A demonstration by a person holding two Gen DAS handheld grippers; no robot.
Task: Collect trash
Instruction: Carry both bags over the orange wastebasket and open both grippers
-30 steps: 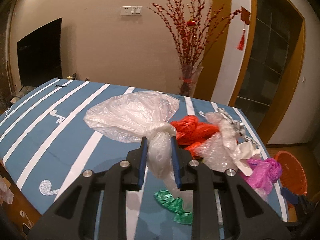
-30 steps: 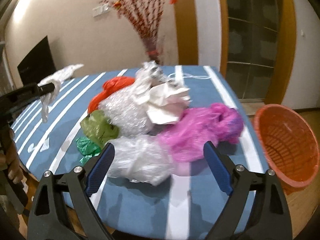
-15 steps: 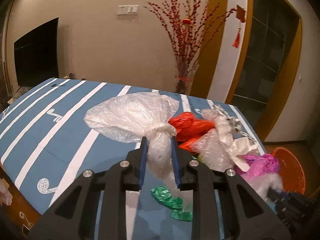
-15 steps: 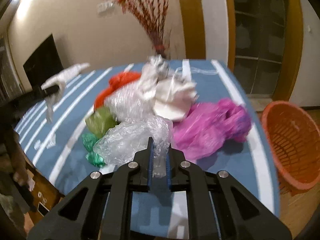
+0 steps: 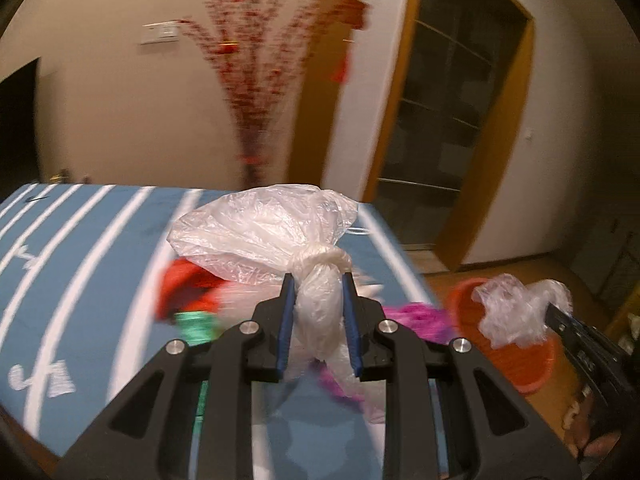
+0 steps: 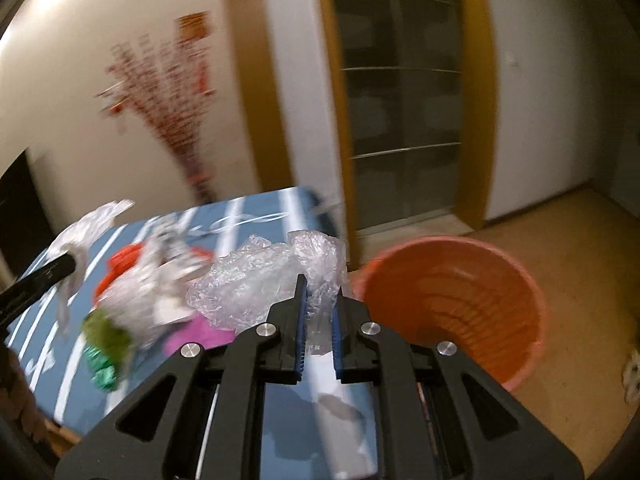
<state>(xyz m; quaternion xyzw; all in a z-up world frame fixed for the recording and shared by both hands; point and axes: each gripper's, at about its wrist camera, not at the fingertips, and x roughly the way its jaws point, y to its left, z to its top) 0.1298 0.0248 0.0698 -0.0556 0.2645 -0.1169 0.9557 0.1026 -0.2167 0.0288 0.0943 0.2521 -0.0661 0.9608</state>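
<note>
My left gripper is shut on the neck of a knotted white plastic bag, held up over the blue striped table. My right gripper is shut on a crumpled clear plastic bag, held in the air between the table's edge and the orange basket on the floor. In the left wrist view that clear bag hangs in front of the basket. A blurred pile of trash stays on the table: a red bag, a green one, a magenta one and white paper.
A vase of red branches stands against the wall behind the table. A wood-framed glass door lies past the table's far corner. Bare wooden floor surrounds the basket. A person's hand shows at the lower right of the left wrist view.
The right gripper closed on the clear bag, lifted it off the pile and swung right toward the basket. The left gripper, still holding the white bag, also swung right.
</note>
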